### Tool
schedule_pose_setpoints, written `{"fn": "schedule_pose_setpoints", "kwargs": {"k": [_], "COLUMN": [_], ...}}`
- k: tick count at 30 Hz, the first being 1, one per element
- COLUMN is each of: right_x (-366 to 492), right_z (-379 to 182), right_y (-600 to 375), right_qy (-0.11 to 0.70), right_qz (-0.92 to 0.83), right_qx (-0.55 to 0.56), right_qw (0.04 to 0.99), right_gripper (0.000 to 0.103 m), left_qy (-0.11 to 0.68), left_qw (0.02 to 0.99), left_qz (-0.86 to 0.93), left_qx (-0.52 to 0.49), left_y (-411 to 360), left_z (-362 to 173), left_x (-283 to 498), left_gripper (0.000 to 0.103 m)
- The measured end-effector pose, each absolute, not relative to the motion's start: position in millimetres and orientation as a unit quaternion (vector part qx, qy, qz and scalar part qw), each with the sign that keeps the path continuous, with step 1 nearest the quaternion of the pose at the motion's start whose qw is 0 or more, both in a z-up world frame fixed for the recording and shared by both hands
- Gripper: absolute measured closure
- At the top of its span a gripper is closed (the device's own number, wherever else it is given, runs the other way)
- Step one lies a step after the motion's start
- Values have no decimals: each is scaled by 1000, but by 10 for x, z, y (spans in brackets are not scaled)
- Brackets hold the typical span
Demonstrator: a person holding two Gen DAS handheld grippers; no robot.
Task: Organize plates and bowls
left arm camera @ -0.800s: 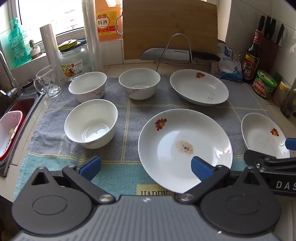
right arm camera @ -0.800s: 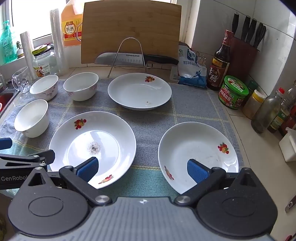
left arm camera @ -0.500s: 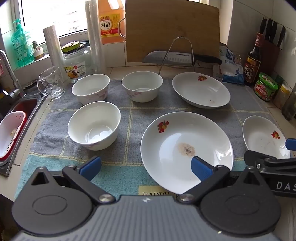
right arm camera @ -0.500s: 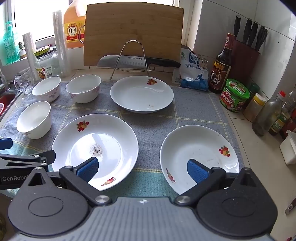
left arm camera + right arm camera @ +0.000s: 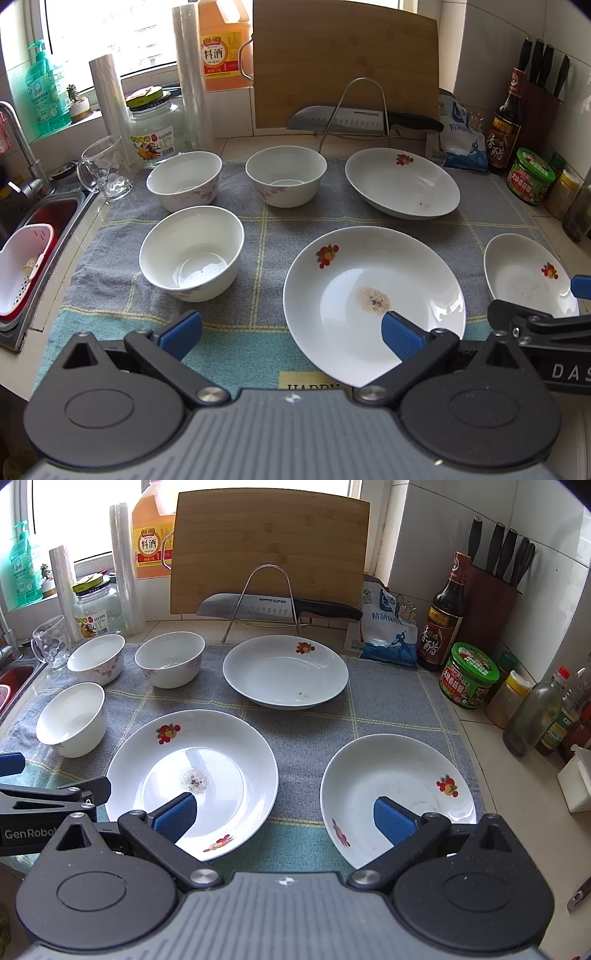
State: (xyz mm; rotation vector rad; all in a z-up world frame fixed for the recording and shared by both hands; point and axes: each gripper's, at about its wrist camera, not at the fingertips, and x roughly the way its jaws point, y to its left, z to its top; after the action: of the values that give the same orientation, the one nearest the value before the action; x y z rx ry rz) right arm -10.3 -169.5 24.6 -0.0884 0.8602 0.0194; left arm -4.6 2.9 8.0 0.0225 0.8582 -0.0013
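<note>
Item: three plates, three bowls, on the towel-covered surface ahead of us. Left tongs (image 5: 291, 332) and right tongs (image 5: 282, 814) gape wide, empty. Stained plate (image 5: 373, 302) lies just ahead between both; nearest bowl (image 5: 192, 254) ahead-left. Glazed ware: rigid, slick, breakable. We would pinch rims.

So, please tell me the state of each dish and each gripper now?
Left gripper: open, holding nothing.
Right gripper: open, holding nothing.
Three bowls: upright, separate, unstacked.
Large plate: flat on towel, dirty spot in centre.
Back plate: on towel, small specks.
Right plate: on towel, faint smears.
</note>
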Motion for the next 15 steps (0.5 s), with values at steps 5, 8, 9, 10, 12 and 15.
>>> {"fn": "schedule_pose_setpoints", "kwargs": {"k": [5, 8, 9, 10, 12, 15], "right_x": [-103, -103, -115, -116, -113, -119], "right_z": [256, 262, 267, 267, 269, 271], "right_y": [-1703, -1704, -1715, -1714, -1713, -1718], "right_qy": [416, 415, 415, 414, 415, 413], "right_qz": [10, 10, 11, 11, 11, 11], "right_qx": [-42, -43, -43, -43, -43, -44], "right_qw": [908, 909, 909, 909, 909, 909], "right_gripper": [0, 0, 0, 0, 0, 0], "left_qy": [415, 415, 415, 414, 414, 414], "left_qw": [910, 910, 910, 910, 910, 910], "left_qz": [-1, -1, -1, -1, -1, -1], "left_qx": [11, 12, 13, 13, 13, 14], "left_y": [29, 25, 22, 20, 19, 17], "left_z": [98, 101, 105, 107, 109, 107], "left_x": [-55, -54, -56, -57, -63, -64], "left_gripper": [1, 1, 1, 1, 1, 1]}}
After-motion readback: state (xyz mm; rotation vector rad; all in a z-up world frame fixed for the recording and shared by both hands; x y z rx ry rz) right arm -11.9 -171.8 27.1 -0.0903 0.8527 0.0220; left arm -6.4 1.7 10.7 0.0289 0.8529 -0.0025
